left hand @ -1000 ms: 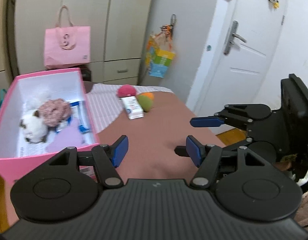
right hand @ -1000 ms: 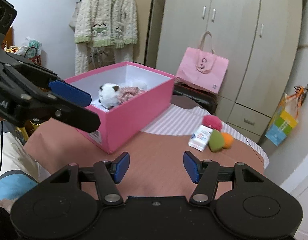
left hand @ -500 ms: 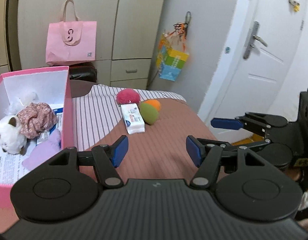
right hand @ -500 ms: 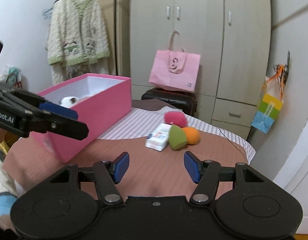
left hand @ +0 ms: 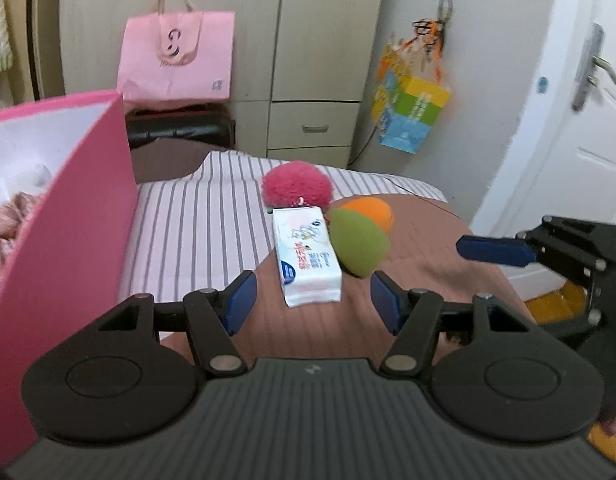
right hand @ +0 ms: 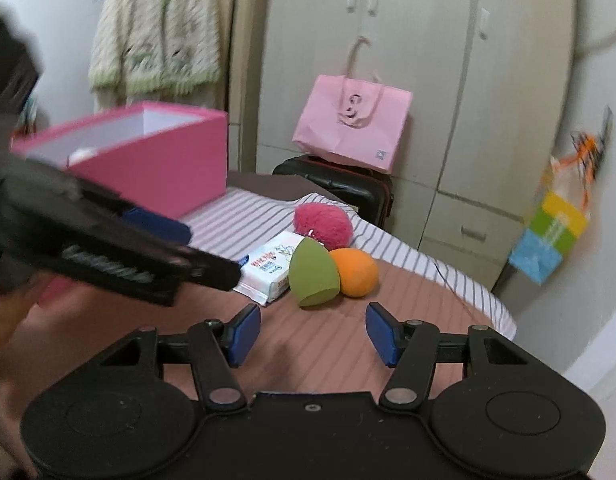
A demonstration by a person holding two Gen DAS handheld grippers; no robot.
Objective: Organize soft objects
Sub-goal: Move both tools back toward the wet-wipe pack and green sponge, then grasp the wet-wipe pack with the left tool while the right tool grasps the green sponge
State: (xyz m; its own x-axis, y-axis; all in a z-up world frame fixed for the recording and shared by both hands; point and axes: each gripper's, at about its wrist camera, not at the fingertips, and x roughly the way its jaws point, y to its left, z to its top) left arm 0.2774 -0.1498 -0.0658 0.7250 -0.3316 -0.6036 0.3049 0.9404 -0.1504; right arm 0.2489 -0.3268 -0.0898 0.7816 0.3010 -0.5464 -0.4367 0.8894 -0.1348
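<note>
The tissue pack [left hand: 308, 258] lies mid-tabletop, touching a green sponge egg [left hand: 358, 242] with an orange one [left hand: 372, 211] behind – light, squashy, probably best pinched across its narrow sides. Fuzzy pink pompom [left hand: 297, 188] beyond, pink box [left hand: 64, 240] left. Left tool [left hand: 313, 300] open, empty; right tool [right hand: 313, 332] closing on nothing

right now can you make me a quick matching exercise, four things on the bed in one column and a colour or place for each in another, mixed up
Things:
1. fluffy ball
2. tissue pack
3. egg-shaped sponge
4. open box

Colour or place:
a. green, touching the orange ball
b. white, lying flat in front of the fluffy ball
c. pink walls, at the left of the bed
d. deep pink, on the striped sheet

Pairs: 1-d, 2-b, 3-a, 4-c
</note>
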